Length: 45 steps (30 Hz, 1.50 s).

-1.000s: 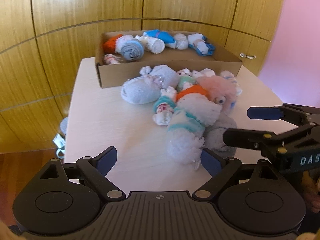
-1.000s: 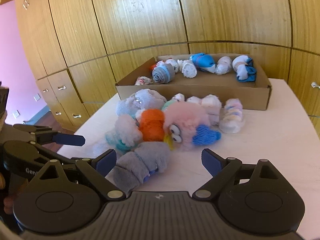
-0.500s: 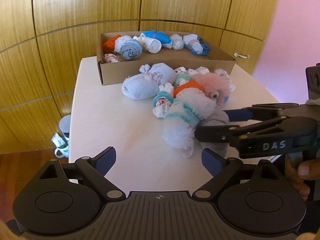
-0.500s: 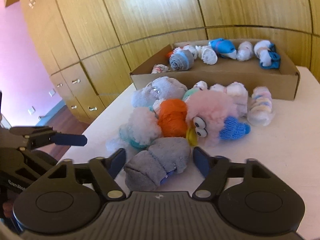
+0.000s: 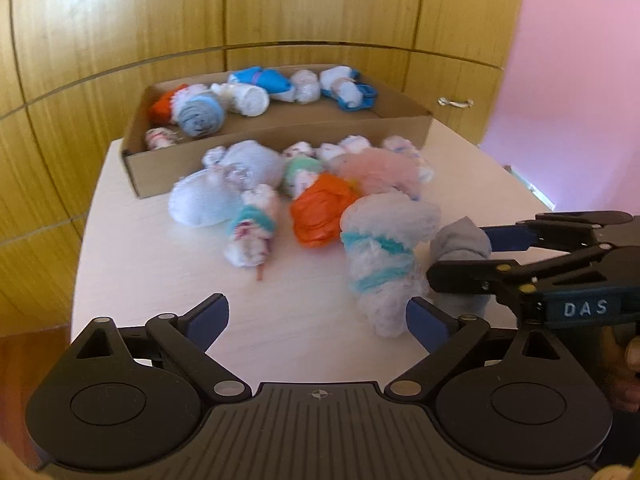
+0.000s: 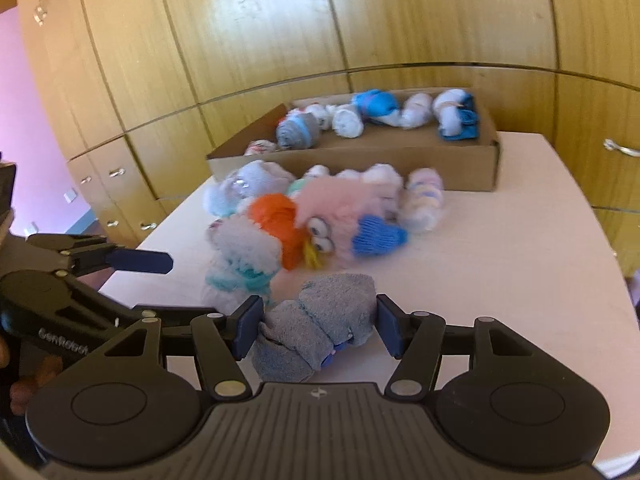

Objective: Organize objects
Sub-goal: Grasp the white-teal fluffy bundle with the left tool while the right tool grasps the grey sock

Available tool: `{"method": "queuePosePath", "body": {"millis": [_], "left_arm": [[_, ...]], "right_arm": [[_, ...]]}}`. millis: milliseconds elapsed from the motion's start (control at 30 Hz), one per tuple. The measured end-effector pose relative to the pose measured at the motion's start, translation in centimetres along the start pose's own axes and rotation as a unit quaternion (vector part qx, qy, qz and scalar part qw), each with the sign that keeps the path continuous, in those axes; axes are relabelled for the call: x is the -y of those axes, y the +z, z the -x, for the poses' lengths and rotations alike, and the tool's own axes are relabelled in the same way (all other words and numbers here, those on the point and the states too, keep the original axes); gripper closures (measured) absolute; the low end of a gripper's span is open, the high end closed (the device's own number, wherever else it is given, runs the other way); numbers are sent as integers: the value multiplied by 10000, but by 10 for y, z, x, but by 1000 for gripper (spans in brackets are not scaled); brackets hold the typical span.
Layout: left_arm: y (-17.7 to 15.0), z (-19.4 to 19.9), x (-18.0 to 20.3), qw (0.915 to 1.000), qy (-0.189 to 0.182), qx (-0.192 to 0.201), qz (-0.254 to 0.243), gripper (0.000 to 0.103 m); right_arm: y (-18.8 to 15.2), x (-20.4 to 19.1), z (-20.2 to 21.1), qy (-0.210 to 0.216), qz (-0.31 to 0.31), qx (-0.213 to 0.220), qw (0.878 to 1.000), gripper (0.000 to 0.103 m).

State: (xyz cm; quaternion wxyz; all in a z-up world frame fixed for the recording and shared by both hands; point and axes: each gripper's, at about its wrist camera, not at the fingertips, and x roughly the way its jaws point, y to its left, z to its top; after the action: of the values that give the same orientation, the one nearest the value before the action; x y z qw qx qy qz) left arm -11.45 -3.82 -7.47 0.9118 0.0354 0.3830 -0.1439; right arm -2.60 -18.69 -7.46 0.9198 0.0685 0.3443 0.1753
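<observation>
A pile of rolled socks lies on the white table (image 5: 132,264): a grey roll (image 6: 320,328), a white-and-teal fluffy roll (image 5: 384,256), an orange roll (image 5: 320,212), a pink fluffy one with eyes (image 6: 340,208). My right gripper (image 6: 318,328) has its jaws closed in around the grey roll, both pads touching it; it also shows in the left wrist view (image 5: 480,256). My left gripper (image 5: 318,320) is open and empty, over the table in front of the pile.
A cardboard box (image 5: 280,136) holding several rolled socks stands behind the pile at the table's far side. Wooden cabinet doors (image 5: 120,20) back the table. Drawers (image 6: 112,188) are at the left in the right wrist view.
My right gripper moved forward and narrowed its jaws onto the grey roll. My left gripper drew closer to the pile and stayed open.
</observation>
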Motion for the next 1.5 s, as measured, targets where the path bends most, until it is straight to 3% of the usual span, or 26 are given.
{"method": "queuePosePath", "body": {"millis": [267,533,667,800,967,1000,1100,1367,1500], "left_arm": [[0,0,17,9999,-151,-31,-70,5],[6,-3,13,9979,-534,-216,298,5],[12,-11,11,9955,-644,-302,620,6],[17,-17,18,9969,-541,-288,498,8],[18,-23,24,9960,-663,-333,498,20],[18,-24,25,9963,-622,-361,463,29],[17,-23,27,9979,-439,-355,317,38],[18,-21,24,9976,-452,-379,356,34],[16,-22,26,9982,-396,-347,286,41]], "right_arm": [[-4,15,7,-127,-111,89,9998,33],[-2,23,11,36,-268,161,9995,32],[-6,28,14,-107,-333,167,9993,32],[-10,24,21,-493,76,275,9984,32],[-12,22,29,-806,471,403,9948,32],[-12,23,30,-835,499,416,9944,32],[-12,27,31,-856,456,404,9945,32],[-9,23,25,-549,510,529,9958,32],[-4,18,13,-432,684,438,9958,36]]}}
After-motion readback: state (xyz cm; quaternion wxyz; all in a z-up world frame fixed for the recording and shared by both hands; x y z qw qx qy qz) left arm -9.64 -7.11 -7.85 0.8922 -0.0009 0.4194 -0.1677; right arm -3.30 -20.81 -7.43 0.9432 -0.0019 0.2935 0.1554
